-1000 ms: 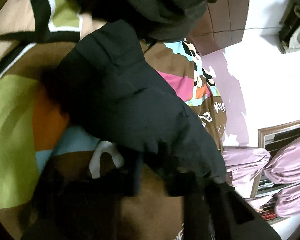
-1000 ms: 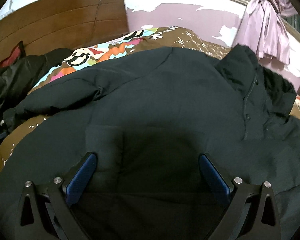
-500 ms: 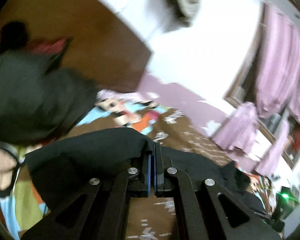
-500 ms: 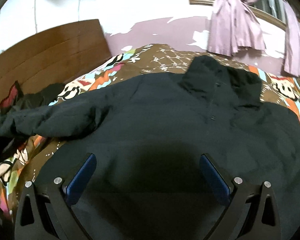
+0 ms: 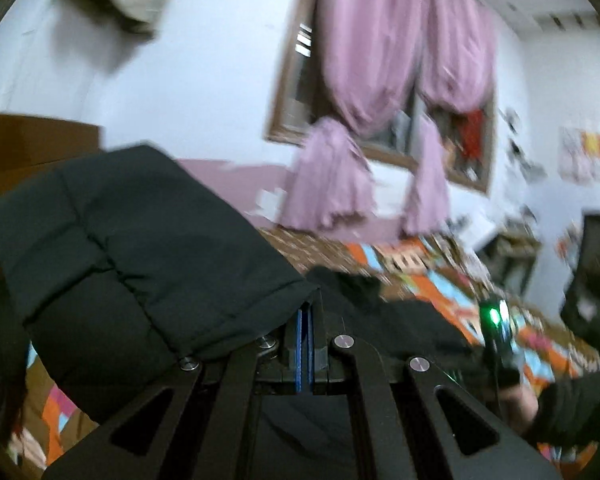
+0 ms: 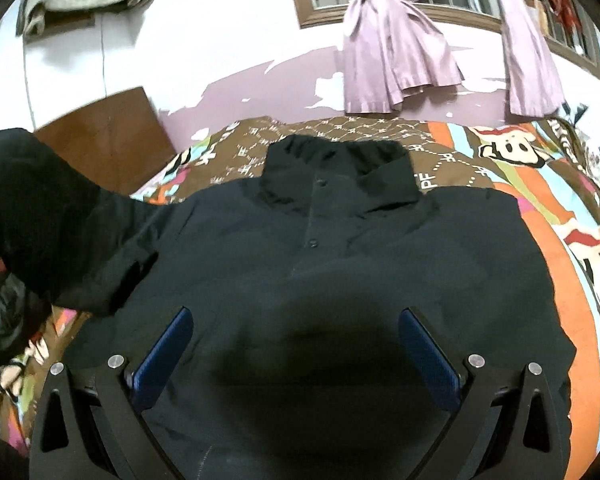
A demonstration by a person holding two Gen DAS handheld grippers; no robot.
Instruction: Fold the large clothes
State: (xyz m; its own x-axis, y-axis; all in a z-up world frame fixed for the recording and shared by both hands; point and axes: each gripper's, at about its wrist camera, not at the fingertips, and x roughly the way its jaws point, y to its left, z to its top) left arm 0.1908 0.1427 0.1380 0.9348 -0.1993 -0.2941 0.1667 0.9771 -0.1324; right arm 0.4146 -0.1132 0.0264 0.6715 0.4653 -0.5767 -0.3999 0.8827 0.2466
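Observation:
A large black padded jacket (image 6: 340, 264) lies front up on the bed, collar toward the far wall. My left gripper (image 5: 305, 312) is shut on the jacket's left sleeve (image 5: 140, 248) and holds it lifted above the bed. The raised sleeve (image 6: 52, 220) shows at the left of the right wrist view. My right gripper (image 6: 296, 344) is open and empty, its blue pads (image 6: 164, 352) spread just above the jacket's lower body.
A colourful cartoon bedspread (image 6: 560, 208) covers the bed. A wooden headboard (image 6: 108, 144) stands at the left. Purple curtains (image 6: 396, 56) hang at a window on the far wall. Other dark clothes (image 6: 4, 312) lie at the bed's left edge.
My left gripper has lifted the sleeve up off the bed and swung toward the jacket's body. My right gripper has drawn back, showing more of the jacket.

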